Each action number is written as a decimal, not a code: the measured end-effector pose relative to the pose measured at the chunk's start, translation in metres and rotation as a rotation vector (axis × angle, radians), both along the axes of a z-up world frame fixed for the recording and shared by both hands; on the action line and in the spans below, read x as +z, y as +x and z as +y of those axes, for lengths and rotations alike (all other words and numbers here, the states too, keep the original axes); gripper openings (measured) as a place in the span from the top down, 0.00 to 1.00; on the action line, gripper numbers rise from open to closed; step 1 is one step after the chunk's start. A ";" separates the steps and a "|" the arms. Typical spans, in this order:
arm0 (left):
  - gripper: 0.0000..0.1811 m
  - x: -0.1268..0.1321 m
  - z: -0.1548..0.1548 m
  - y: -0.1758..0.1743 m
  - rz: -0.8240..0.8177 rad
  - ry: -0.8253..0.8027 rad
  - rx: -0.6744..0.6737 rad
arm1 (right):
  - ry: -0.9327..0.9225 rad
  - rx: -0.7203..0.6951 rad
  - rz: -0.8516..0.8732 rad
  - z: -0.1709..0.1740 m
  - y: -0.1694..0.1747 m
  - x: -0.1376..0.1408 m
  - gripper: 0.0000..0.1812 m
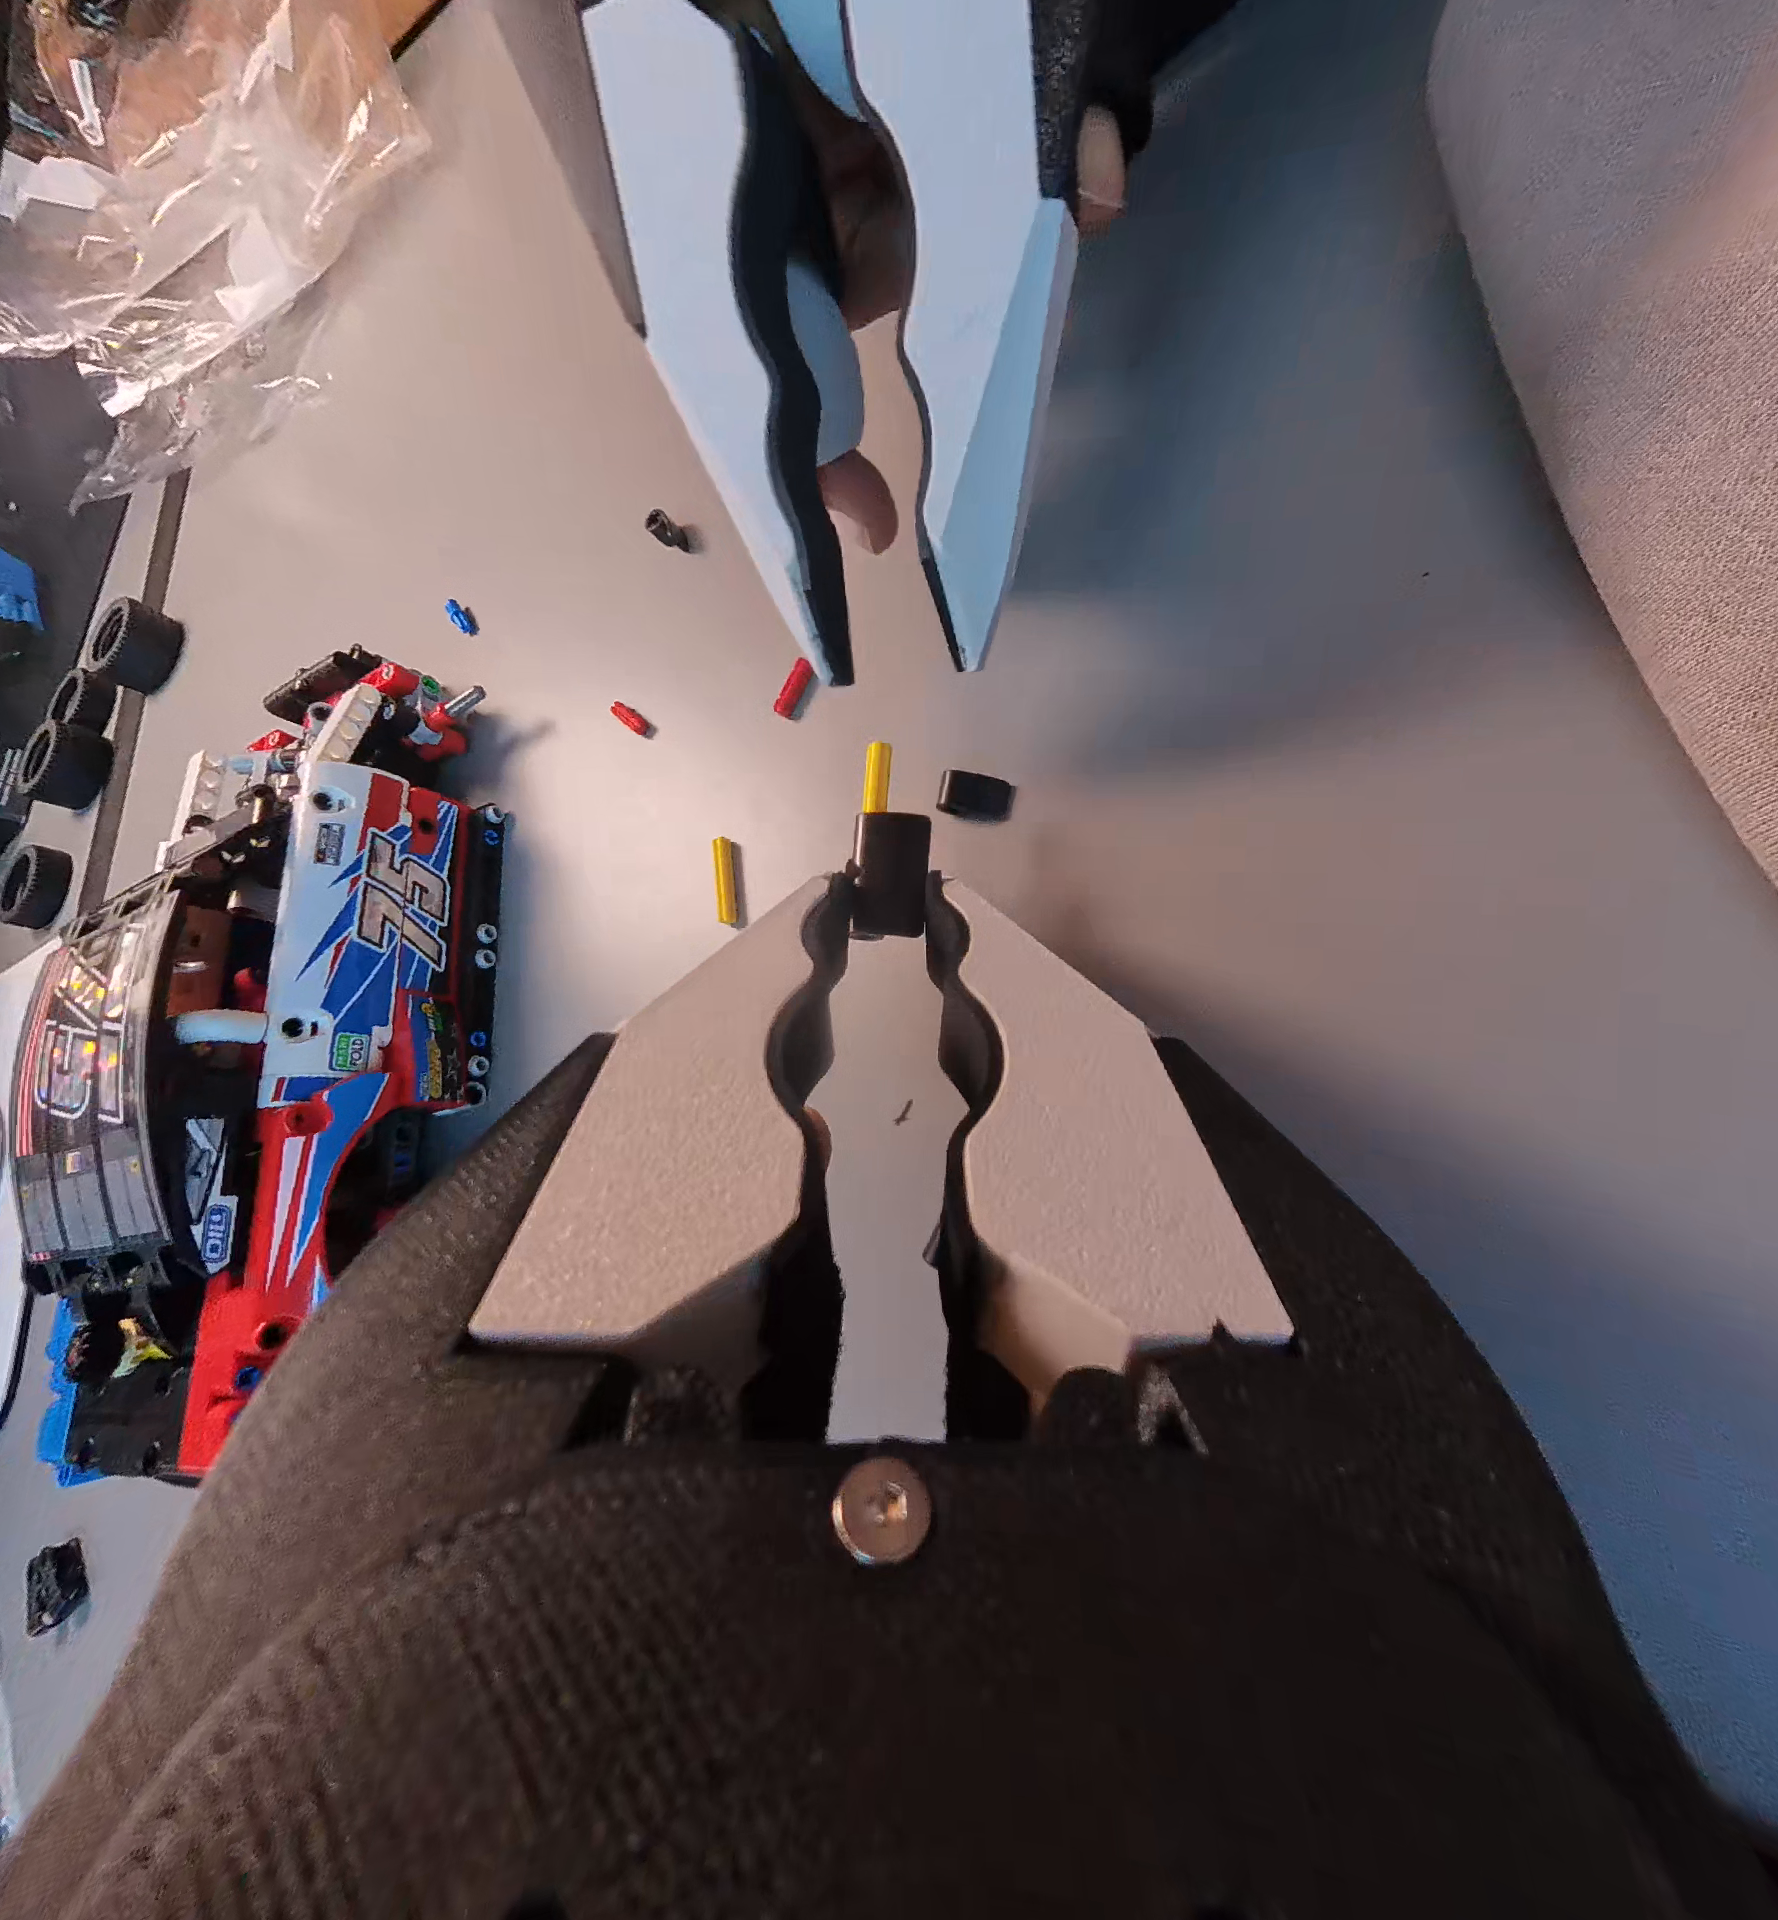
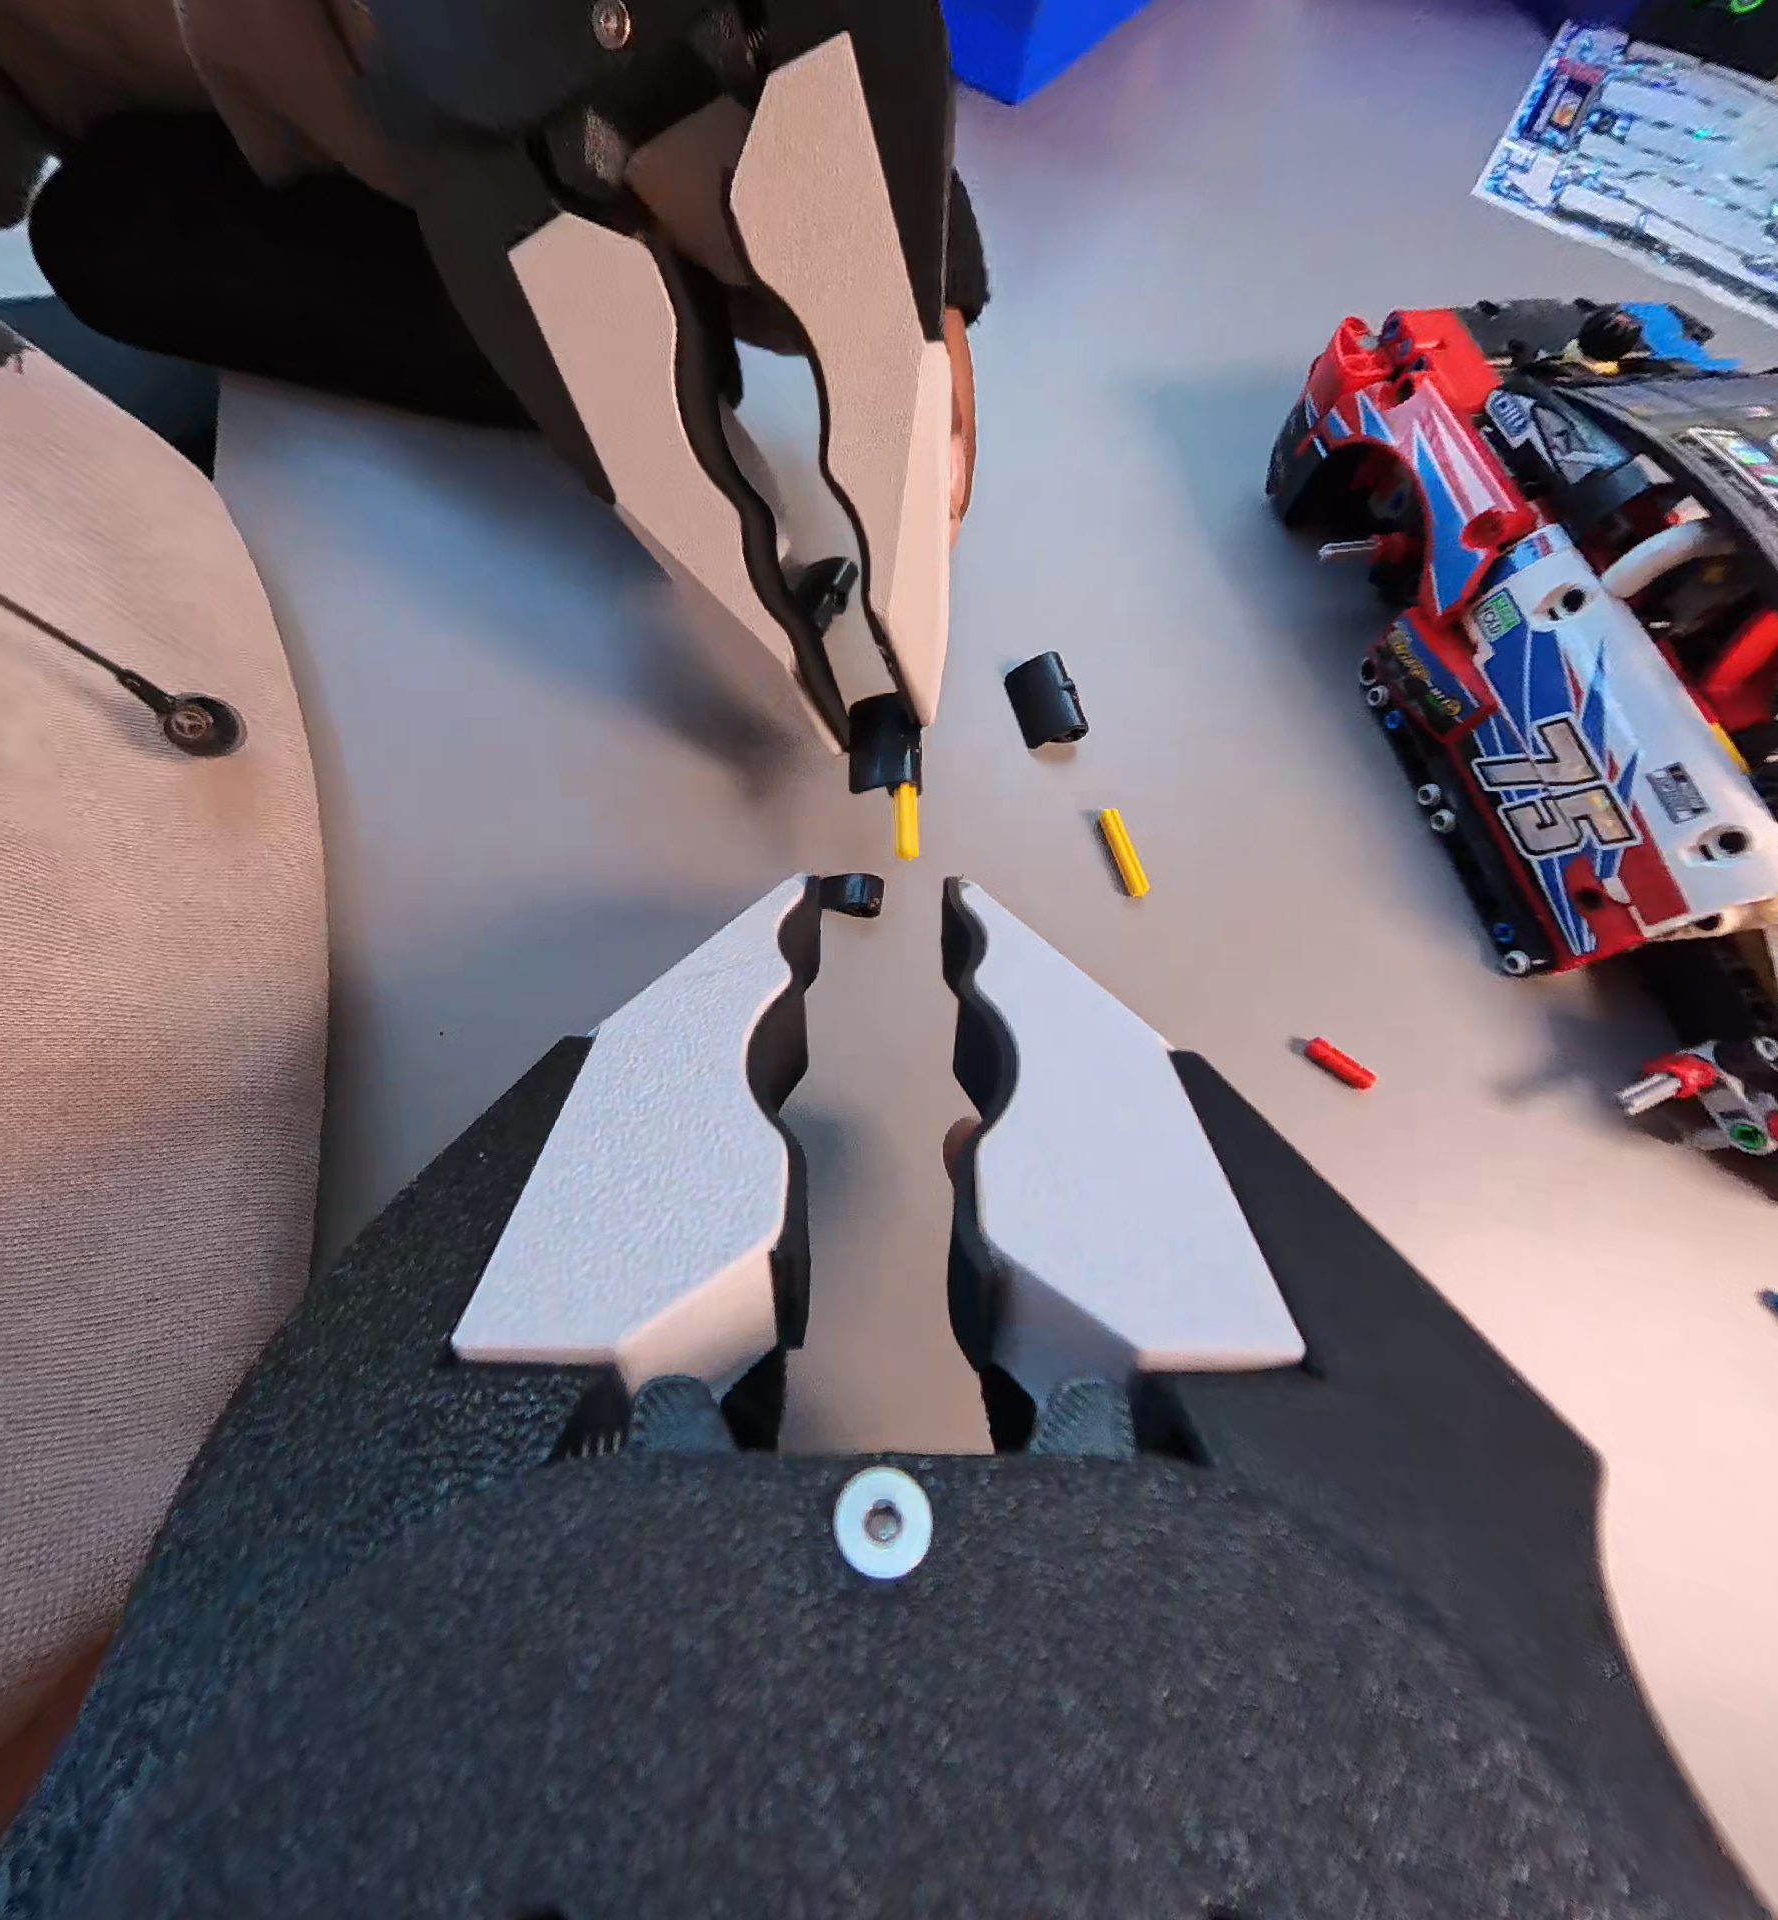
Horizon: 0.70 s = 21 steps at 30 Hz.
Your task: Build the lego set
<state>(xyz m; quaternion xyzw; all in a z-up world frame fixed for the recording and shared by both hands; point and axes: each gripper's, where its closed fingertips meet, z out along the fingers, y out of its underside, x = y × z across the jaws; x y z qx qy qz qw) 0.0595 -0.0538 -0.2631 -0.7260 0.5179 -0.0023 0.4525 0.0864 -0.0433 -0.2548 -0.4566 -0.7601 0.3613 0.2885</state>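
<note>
Pinching a short black connector [image 1: 890, 868] right at its tips, the left claw [image 1: 890, 883] holds the piece with a yellow axle [image 1: 876, 777] poking out of the far end, low over the grey bench [image 1: 1228, 935]. Opposite it, the right claw [image 2: 883, 894] stands spread with nothing between its fingers; a small black bush [image 2: 852, 894] lies on the bench just off its left fingertip. I judge these parts light, hard and slick, apt to twist or pop out of a tip grip, so the connector is best squeezed across its flat sides and the axle taken near its middle.

A little farther out lie a second black connector [image 2: 1046, 698], a loose yellow axle [image 2: 1124, 852] and a red pin [image 2: 1339, 1063]. Beyond those rests the half-built race car [image 2: 1591, 727], red, white and blue, on its side with the wheel arches empty. It looks stiff but likely to shed panels if grabbed by the bodywork; the frame beams seem the safer hold.

From the left wrist view alone you get the loose black tyres [image 1: 85, 717] lined along the bench edge, the crumpled plastic bags [image 1: 210, 208] and a blue pin [image 1: 461, 616]. From the right wrist view alone you get the printed instruction sheet [image 2: 1674, 156] at the far corner, and a clear look at how little of the connector the left claw's tips actually cover.
</note>
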 end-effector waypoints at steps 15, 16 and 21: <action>0.93 -0.015 -0.008 -0.003 0.086 -0.104 -0.026 | 0.031 -0.074 -0.299 -0.006 -0.008 -0.031 0.92; 0.93 -0.015 -0.008 -0.004 0.088 -0.106 -0.027 | 0.029 -0.070 -0.305 -0.006 -0.009 -0.031 0.93; 0.93 -0.015 -0.010 -0.005 0.088 -0.107 -0.026 | -0.022 -0.071 -0.360 -0.009 -0.012 -0.031 0.93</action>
